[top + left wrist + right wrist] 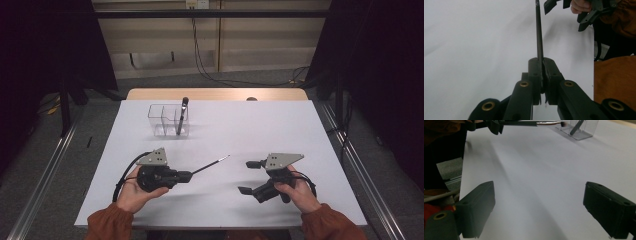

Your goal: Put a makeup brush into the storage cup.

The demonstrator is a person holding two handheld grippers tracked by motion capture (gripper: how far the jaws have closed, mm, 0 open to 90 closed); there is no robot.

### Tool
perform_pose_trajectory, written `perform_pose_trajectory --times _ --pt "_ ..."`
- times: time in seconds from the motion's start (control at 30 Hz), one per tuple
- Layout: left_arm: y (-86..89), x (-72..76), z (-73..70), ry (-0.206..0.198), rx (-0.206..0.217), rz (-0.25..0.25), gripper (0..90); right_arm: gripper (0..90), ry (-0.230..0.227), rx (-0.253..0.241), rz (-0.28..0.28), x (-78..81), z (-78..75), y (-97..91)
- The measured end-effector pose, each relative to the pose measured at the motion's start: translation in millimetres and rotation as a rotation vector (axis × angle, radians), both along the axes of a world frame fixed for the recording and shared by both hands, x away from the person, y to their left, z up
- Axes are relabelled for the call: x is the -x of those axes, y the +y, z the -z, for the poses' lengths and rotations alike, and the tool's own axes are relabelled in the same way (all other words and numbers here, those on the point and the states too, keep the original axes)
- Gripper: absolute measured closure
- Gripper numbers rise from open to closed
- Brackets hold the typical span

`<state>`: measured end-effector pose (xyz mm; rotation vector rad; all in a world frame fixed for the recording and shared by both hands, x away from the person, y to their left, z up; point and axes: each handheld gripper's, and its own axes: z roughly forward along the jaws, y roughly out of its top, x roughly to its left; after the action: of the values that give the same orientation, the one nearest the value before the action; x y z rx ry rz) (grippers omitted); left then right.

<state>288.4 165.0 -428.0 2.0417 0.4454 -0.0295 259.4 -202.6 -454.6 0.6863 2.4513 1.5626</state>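
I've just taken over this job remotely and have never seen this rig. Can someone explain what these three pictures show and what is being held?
A person sits at a white table, holding a hand-held two-jaw gripper in each hand. One picture looks down from above; the other two come from cameras riding on each gripper. The left gripper is shut on a thin makeup brush, seen close up between its pads. The right gripper is open with nothing between its jaws. Farther back stands a clear divided holder with a dark pen-like stick leaning in it.
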Motion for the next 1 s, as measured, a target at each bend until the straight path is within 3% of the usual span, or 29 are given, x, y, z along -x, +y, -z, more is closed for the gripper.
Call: perform_pose_trajectory --times 0.13,0.17,0.33,0.47,0.77,1.0 --pt "-0.6 1.8 0.1 -0.029 0.056 -0.013 85.5 6.9 -0.039 -0.020 0.025 0.9 0.3 1.9" --pt "-0.2 2.4 -0.1 -0.048 0.063 -0.022 85.5 6.6 -0.035 -0.031 0.022 0.6 0.5 1.9" --pt "-1.4 3.2 -0.1 -0.057 0.113 -0.025 85.5 5.7 -0.020 -0.066 0.026 -0.2 -0.7 2.1" --pt "-5.1 5.0 -0.9 -0.079 0.150 -0.013 85.4 4.7 -0.007 -0.068 0.073 -1.0 -2.0 3.6" --pt "-11.1 6.3 -0.6 -0.098 0.179 -0.005 85.4 3.8 -0.010 -0.177 0.031 0.6 -11.2 7.4" --pt "-16.1 8.0 0.5 -0.107 0.185 0.003 85.4 8.2 -0.021 -0.188 0.000 -1.2 -14.6 19.4"
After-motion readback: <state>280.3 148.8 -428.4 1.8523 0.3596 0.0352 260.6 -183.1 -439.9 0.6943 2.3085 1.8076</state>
